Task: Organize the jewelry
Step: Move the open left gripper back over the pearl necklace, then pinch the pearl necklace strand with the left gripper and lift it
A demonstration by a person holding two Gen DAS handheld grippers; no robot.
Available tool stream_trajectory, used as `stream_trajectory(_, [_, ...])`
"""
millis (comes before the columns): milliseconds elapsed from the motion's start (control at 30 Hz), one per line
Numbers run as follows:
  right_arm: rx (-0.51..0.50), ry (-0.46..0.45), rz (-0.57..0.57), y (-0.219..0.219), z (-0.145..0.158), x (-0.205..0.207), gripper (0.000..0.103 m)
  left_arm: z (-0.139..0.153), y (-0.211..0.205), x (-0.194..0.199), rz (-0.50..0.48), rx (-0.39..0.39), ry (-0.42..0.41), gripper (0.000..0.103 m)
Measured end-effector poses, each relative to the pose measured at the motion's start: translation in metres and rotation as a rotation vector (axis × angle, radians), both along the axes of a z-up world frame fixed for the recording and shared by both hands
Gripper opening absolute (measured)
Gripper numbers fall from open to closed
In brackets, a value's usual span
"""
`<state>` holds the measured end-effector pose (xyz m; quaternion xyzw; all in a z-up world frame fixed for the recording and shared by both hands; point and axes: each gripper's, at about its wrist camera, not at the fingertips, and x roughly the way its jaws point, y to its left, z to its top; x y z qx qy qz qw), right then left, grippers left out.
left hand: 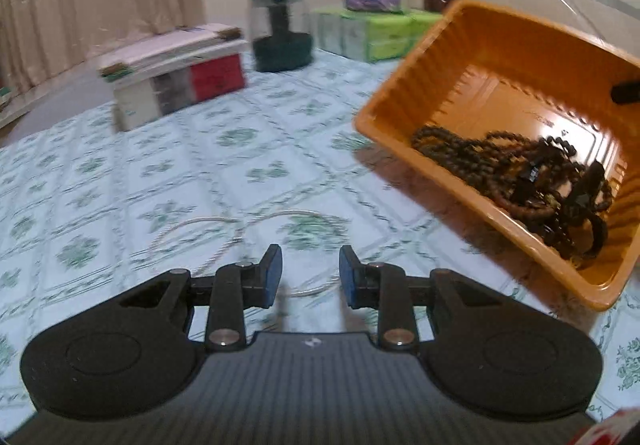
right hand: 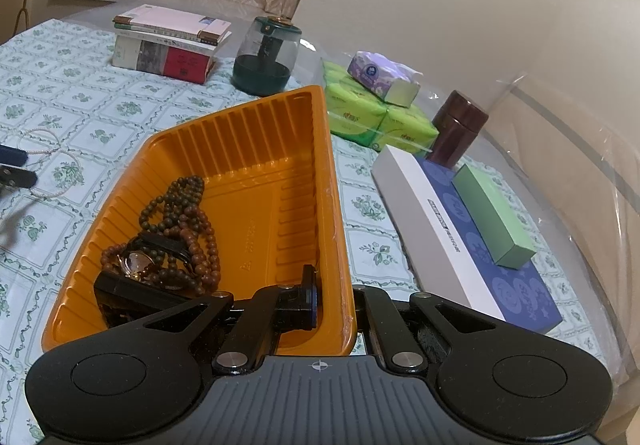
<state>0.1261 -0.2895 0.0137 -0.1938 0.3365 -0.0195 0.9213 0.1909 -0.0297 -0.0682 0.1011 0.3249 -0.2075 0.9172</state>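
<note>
Right gripper (right hand: pixel 336 301): jaws pinching the near wall of a ribbed orange plastic tray (right hand: pixel 256 133) holding brown bead strands (right hand: pixel 188 217) and a wristwatch (right hand: pixel 138 263). Left gripper (left hand: pixel 310 277): jaws spread, empty, above a pale pearl necklace (left hand: pixel 224 241) on the floral-clothed worktop (left hand: pixel 120 173).

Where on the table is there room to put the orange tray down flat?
Bare cloth lies between the orange tray and the books, though the pearl necklace lies at that patch's near end. The far right side is crowded: tissue packs, brown jar, long box.
</note>
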Motion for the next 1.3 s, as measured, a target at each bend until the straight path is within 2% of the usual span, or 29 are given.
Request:
stream_trajectory(333, [0.004, 0.001, -0.004, -0.001, -0.002, 0.001, 0.004, -0.018, -0.023, 0.018, -0.058, 0.047, 0.057, 0.016])
stream_trajectory(467, [0.005, 0.001, -0.007, -0.001, -0.003, 0.001, 0.004, -0.017, -0.028, 0.02, -0.073, 0.058, 0.077, 0.003])
stream_trajectory(533, [0.006, 0.001, -0.006, -0.001, -0.003, 0.0, 0.004, -0.017, -0.03, 0.018, -0.075, 0.076, 0.073, 0.002])
stream_trajectory(833, [0.009, -0.002, -0.007, -0.001, -0.004, 0.0, 0.004, 0.01, 0.0, -0.002, -0.008, -0.029, 0.07, 0.001])
stream_trajectory(1300, [0.007, -0.006, -0.002, 0.001, -0.002, -0.001, 0.004, 0.06, 0.02, -0.022, 0.02, -0.099, 0.011, 0.001])
